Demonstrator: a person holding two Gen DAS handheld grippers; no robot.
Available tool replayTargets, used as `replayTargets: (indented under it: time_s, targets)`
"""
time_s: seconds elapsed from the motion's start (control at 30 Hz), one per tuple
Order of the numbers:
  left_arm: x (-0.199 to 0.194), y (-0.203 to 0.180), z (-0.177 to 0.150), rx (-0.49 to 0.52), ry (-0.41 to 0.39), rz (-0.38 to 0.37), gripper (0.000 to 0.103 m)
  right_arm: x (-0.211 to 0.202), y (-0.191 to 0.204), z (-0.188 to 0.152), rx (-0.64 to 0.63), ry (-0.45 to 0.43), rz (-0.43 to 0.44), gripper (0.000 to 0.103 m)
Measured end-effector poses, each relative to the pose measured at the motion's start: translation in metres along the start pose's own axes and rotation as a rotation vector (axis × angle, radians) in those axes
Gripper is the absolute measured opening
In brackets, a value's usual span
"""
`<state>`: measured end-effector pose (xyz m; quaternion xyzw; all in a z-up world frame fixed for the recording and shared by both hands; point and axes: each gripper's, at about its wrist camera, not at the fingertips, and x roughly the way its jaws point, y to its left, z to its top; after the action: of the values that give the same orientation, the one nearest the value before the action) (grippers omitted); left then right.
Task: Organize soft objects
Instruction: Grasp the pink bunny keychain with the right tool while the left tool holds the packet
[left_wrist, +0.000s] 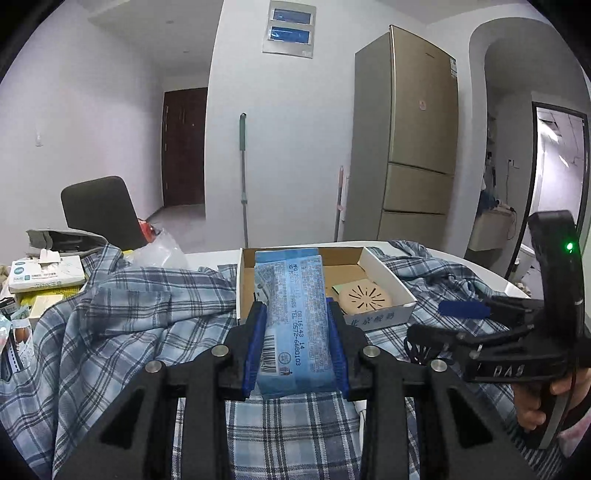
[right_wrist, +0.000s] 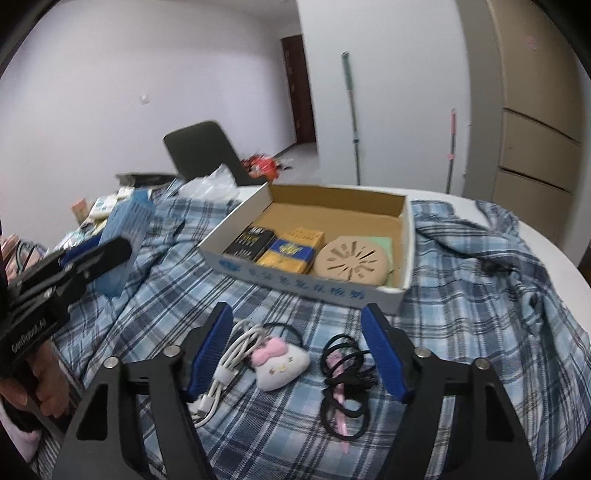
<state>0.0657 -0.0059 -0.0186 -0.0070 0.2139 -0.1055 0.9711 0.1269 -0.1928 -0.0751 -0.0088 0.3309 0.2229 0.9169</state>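
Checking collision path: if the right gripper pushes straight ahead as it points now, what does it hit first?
Probably the white plush cat charm with pink bow, lying on the blue plaid cloth between the open right gripper fingers; beyond it, the white cardboard box front wall. Depth is uncertain.

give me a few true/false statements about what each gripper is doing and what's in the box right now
1. The left gripper is shut on a blue tissue pack. True.
2. The right gripper is clamped on the white plush charm. False: its jaws stand wide open, with the charm lying loose on the plaid shirt between them.
3. The cardboard box is empty. False: it holds a round tan perforated disc, a yellow and blue packet and a black packet.
4. A black cable lies right of the charm, a white cable left of it. True.
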Motion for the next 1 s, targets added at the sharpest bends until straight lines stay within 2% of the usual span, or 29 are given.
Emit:
replayTargets:
  time_s: [0.07,0.13,0.17,0.33,0.43,0.5,0.53,0.57,0.63,0.8,0.83,0.9,1.0]
  targets:
    - [0.0,-0.001,0.0,0.005,-0.001,0.0,0.035,0.004,0.003,-0.002,-0.012,0.024,0.014,0.06]
    - [-0.002,-0.002,-0.001,0.004,-0.002,0.004,0.035,0.011,0.006,-0.003,-0.03,0.054,0.017,0.032]
    - [-0.002,-0.001,-0.002,0.003,-0.002,0.005,0.035,0.016,0.008,-0.005,-0.037,0.079,0.014,0.03]
    - [-0.001,-0.002,-0.003,0.003,0.005,0.004,0.035,0.031,0.013,-0.01,-0.065,0.137,0.04,0.029]
    - [0.001,-0.004,-0.004,0.016,0.006,0.007,0.035,0.036,0.014,-0.012,-0.076,0.152,0.025,0.031]
    - [0.005,-0.006,-0.006,0.024,0.035,0.027,0.035,0.042,0.011,-0.014,-0.063,0.183,-0.006,0.032]
    - [0.008,-0.005,-0.007,0.019,0.052,0.017,0.035,0.043,0.01,-0.014,-0.057,0.189,-0.012,0.034]
    - [0.01,-0.003,-0.007,0.012,0.061,0.011,0.035,0.043,0.008,-0.014,-0.05,0.194,0.005,0.042]
    - [0.01,-0.002,-0.008,0.005,0.063,0.013,0.035,0.047,0.009,-0.015,-0.052,0.21,0.025,0.053]
    - [0.007,-0.006,-0.009,0.023,0.056,0.016,0.035,0.06,0.012,-0.02,-0.069,0.272,0.023,0.053]
    - [0.007,-0.007,-0.009,0.026,0.054,0.017,0.035,0.061,0.011,-0.021,-0.07,0.279,0.018,0.052]
    - [0.007,-0.008,-0.008,0.028,0.054,0.017,0.035,0.061,0.011,-0.021,-0.071,0.278,0.01,0.037]
    - [0.007,-0.007,-0.008,0.024,0.053,0.017,0.035,0.057,0.009,-0.019,-0.064,0.259,0.003,0.026]
